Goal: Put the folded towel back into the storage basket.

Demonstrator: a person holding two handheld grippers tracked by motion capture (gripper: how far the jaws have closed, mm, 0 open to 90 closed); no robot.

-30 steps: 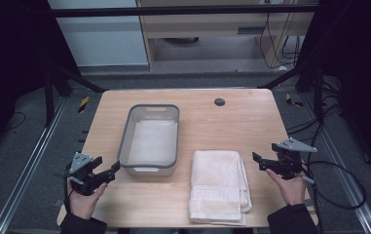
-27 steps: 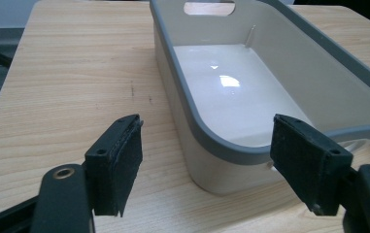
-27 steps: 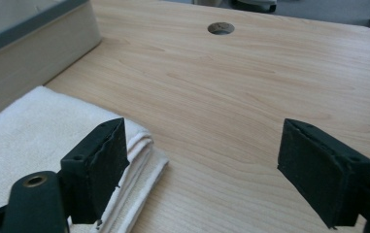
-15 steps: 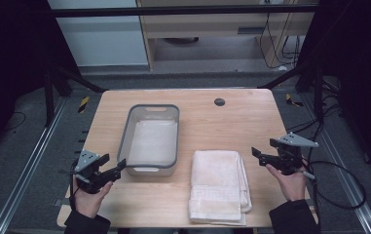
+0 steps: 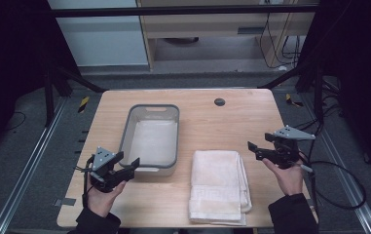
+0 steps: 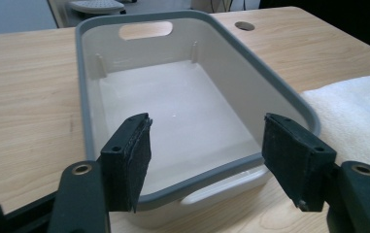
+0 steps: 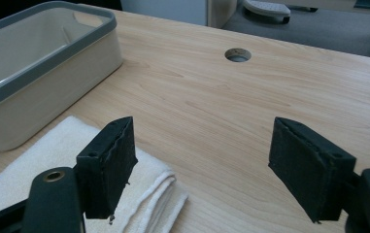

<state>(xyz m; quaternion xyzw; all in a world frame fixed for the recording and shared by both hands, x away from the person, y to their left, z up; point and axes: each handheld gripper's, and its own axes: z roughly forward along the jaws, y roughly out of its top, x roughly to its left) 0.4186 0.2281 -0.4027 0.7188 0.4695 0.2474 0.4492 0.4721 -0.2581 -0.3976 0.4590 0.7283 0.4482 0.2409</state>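
Directly ahead of the wide-open, empty left gripper (image 5: 127, 165) sits the grey-rimmed plastic tub (image 5: 150, 139); the right gripper (image 5: 252, 149), equally spread and empty, hovers just beside the folded white towel (image 5: 218, 186).

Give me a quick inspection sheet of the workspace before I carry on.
Surface: light wooden table, round cable hole near the far edge.
Job's things: grey-rimmed cream plastic tub, empty; folded white towel beside it, apart.
Clutter: nothing seen.
Grippers: left hand-held gripper open, at the tub's near end; right hand-held gripper open, holding nothing, beside the towel's far right corner.
Cables: black cable trailing from the right hand-held gripper.
Surroundings: dark frame, grey floor, wooden desk behind.
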